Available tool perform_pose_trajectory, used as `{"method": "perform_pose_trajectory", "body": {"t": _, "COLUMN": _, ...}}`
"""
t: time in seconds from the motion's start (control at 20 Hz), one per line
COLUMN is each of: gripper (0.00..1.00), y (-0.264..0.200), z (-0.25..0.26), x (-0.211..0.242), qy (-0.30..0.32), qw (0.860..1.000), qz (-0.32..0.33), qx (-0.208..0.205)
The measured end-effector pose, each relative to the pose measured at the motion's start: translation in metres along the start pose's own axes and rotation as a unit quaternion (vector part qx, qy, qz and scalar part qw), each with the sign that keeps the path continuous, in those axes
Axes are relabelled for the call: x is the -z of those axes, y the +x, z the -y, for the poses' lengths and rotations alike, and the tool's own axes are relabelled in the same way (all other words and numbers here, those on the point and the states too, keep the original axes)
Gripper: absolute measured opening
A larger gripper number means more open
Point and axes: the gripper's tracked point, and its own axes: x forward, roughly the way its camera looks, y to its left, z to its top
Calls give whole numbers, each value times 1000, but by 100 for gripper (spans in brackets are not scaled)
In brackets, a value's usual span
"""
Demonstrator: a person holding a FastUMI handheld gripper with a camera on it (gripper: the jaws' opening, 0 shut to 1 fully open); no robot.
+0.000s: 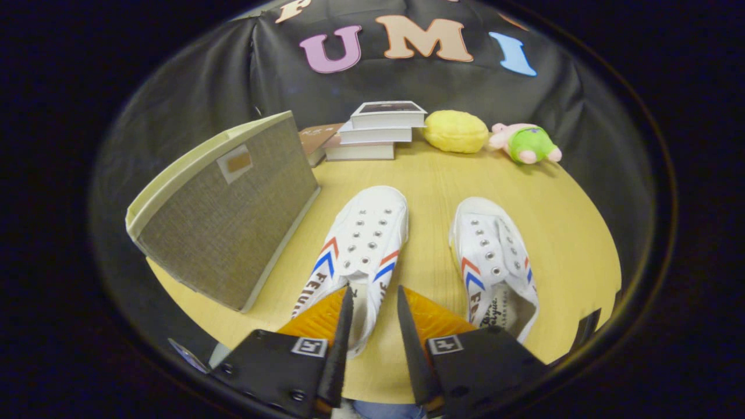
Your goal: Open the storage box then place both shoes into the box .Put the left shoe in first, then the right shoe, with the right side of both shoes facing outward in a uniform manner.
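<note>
Bench [559, 233] carries all items. Storage box [233, 215] stands closed at the left, lid not yet lifted. Left shoe [364, 238] and right shoe [492, 256] lie side by side, toes away, evidently staged for loading. Tool [372, 302] hovers above the left shoe's heel, fingers apart, holding nothing.

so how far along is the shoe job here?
Done: nothing visible. The storage box stands closed on the table. In hand: the tool is open, its fingers over the heel end of the left shoe, not clamped on it. Left: open the box, load the left shoe, then the right shoe, which lies untouched beside it.
</note>
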Motion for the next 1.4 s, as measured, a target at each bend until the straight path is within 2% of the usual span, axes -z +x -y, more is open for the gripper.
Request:
{"method": "perform_pose_trajectory", "body": {"t": 0.35, "gripper": 17, "y": 21, "z": -10, "x": 4, "qy": 90, "qw": 995, "qz": -18, "qx": -28}}
{"method": "perform_pose_trajectory", "body": {"t": 0.45, "gripper": 9, "y": 20, "z": -11, "x": 4, "qy": 130, "qw": 990, "qz": -19, "qx": -43}}
{"method": "perform_pose_trajectory", "body": {"t": 0.65, "gripper": 5, "y": 20, "z": -10, "x": 1, "qy": 203, "qw": 974, "qz": -21, "qx": -101}}
{"method": "perform_pose_trajectory", "body": {"t": 0.9, "gripper": 5, "y": 8, "z": -16, "x": -13, "qy": 308, "qw": 933, "qz": -26, "qx": -183}}
{"method": "perform_pose_trajectory", "body": {"t": 1.2, "gripper": 5, "y": -39, "z": -16, "x": -70, "qy": 337, "qw": 913, "qz": 26, "qx": -226}}
{"method": "perform_pose_trajectory", "body": {"t": 1.4, "gripper": 5, "y": -73, "z": -28, "x": -107, "qy": 328, "qw": 913, "qz": 57, "qx": -237}}
